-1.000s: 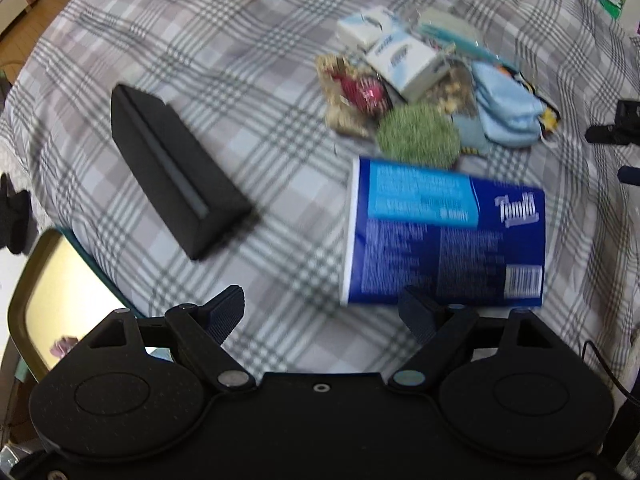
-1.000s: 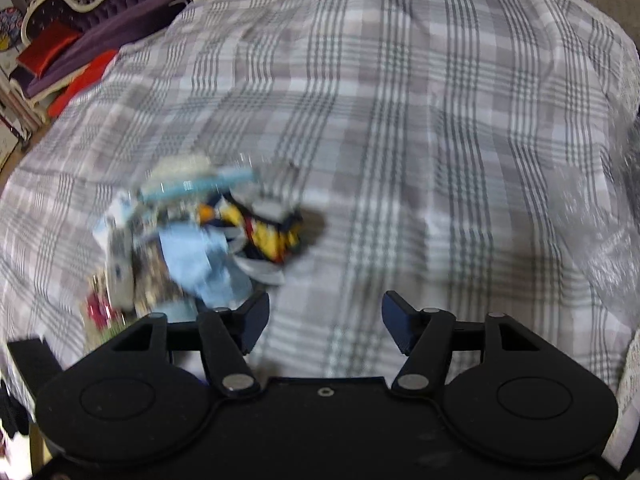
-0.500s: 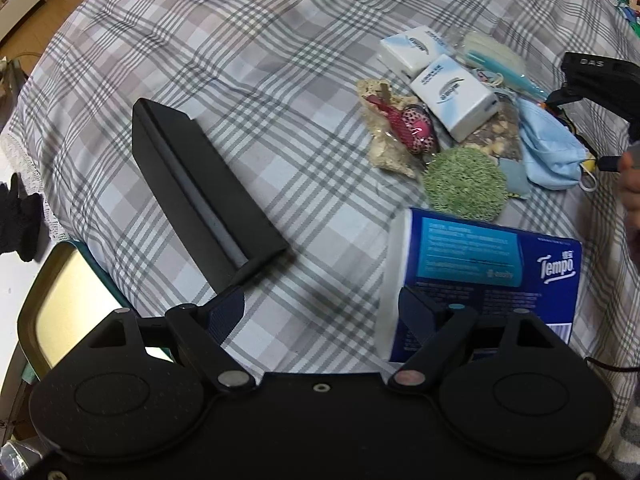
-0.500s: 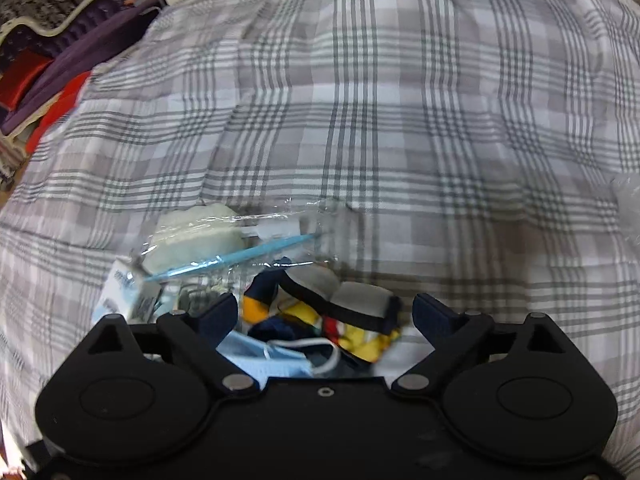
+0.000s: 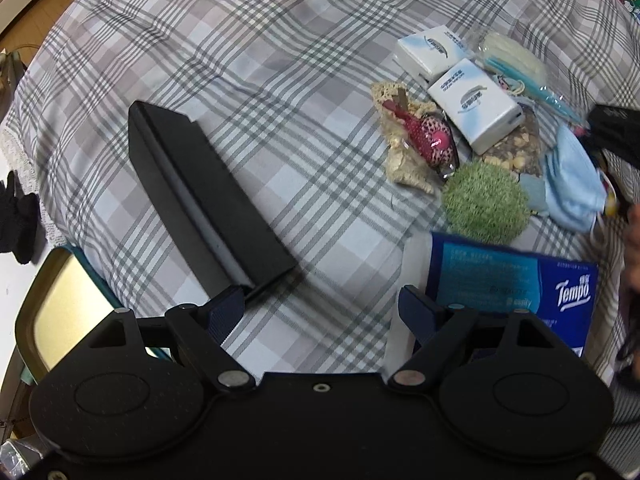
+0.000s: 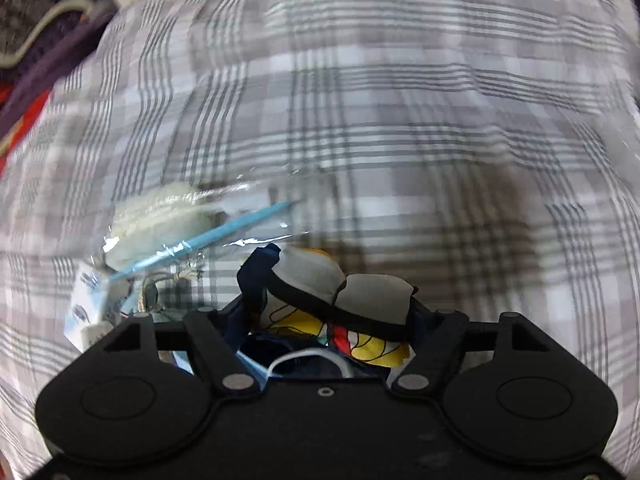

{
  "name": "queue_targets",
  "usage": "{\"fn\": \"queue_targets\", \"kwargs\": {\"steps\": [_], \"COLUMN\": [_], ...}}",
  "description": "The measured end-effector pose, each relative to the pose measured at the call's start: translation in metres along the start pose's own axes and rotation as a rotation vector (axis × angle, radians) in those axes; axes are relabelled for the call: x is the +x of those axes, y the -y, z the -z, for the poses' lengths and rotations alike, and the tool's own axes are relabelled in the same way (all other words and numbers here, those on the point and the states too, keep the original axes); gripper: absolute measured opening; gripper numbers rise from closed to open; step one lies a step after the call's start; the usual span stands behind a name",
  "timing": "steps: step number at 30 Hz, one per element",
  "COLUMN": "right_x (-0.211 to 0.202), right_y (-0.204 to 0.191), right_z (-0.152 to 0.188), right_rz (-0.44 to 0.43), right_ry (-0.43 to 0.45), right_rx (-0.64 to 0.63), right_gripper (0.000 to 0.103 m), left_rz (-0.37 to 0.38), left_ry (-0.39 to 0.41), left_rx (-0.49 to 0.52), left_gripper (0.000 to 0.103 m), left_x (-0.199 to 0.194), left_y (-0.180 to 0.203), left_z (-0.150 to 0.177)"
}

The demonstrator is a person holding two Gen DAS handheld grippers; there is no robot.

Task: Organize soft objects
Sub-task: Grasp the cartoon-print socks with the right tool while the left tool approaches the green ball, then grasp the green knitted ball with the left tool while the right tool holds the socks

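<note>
A pile of soft things lies on the plaid cloth [image 5: 280,60]: a green fluffy round [image 5: 484,202], a light blue mask [image 5: 572,184], two white tissue packs [image 5: 476,104], a red net pouch [image 5: 428,136] and a clear bag with a cream pad [image 5: 512,60]. A blue Tempo tissue pack [image 5: 512,280] sits just beyond my left gripper [image 5: 320,312], which is open and empty. My right gripper [image 6: 328,320] is low over the pile with its jaws closing. A patterned navy, yellow and grey cloth [image 6: 320,292] lies between its fingers, not visibly squeezed.
A long black box [image 5: 200,196] lies left of the pile. A gold-coloured tray [image 5: 60,292] sits past the table edge at lower left, with dark gloves [image 5: 16,216] beside it. The clear bag [image 6: 160,212] lies left of the patterned cloth.
My right gripper has sunk onto the pile, spread its jaws wide and begun to narrow them around the patterned cloth. My left gripper has drifted, so the Tempo pack now lies nearer its right finger.
</note>
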State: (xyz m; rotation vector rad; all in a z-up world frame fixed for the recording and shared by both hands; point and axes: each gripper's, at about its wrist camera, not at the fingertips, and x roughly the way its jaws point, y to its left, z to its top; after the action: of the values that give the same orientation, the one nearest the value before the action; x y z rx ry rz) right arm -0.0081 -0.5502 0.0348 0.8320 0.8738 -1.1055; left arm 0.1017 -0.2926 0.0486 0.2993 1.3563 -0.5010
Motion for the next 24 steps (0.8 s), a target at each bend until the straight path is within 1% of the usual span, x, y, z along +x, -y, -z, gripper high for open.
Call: {"fn": "queue_targets", "kwargs": {"steps": [3, 5, 8, 11, 14, 17, 19, 22, 24], "right_x": [-0.017, -0.031, -0.046, -0.053, -0.049, -0.041, -0.038, -0.037, -0.037], "right_y": [0.009, 0.014, 0.022, 0.023, 0.026, 0.03, 0.031, 0.035, 0.037], "right_z": [0.001, 0.001, 0.002, 0.004, 0.003, -0.002, -0.005, -0.005, -0.005], "right_rz": [-0.022, -0.026, -0.003, 0.014, 0.013, 0.008, 0.009, 0.006, 0.006], "right_ry": [0.048, 0.107, 0.202, 0.252, 0.254, 0.229, 0.217, 0.213, 0.22], "right_rx": [0.018, 0.028, 0.031, 0.01, 0.0, 0.005, 0.009, 0.013, 0.015], "right_gripper": [0.074, 0.074, 0.074, 0.074, 0.074, 0.074, 0.074, 0.074, 0.074], "left_rz": [0.006, 0.013, 0.019, 0.029, 0.054, 0.085, 0.093, 0.127, 0.137], "left_ry": [0.018, 0.02, 0.014, 0.007, 0.009, 0.019, 0.028, 0.035, 0.037], "left_rx": [-0.016, -0.029, -0.034, -0.044, -0.039, 0.014, 0.057, 0.097, 0.078], "left_gripper": [0.081, 0.081, 0.081, 0.081, 0.081, 0.081, 0.086, 0.087, 0.087], "left_x": [-0.001, 0.002, 0.01, 0.019, 0.02, 0.016, 0.014, 0.012, 0.01], "left_y": [0.001, 0.003, 0.009, 0.016, 0.028, 0.044, 0.056, 0.068, 0.071], "left_z": [-0.01, -0.02, -0.036, -0.05, -0.056, -0.053, -0.051, -0.046, -0.044]}}
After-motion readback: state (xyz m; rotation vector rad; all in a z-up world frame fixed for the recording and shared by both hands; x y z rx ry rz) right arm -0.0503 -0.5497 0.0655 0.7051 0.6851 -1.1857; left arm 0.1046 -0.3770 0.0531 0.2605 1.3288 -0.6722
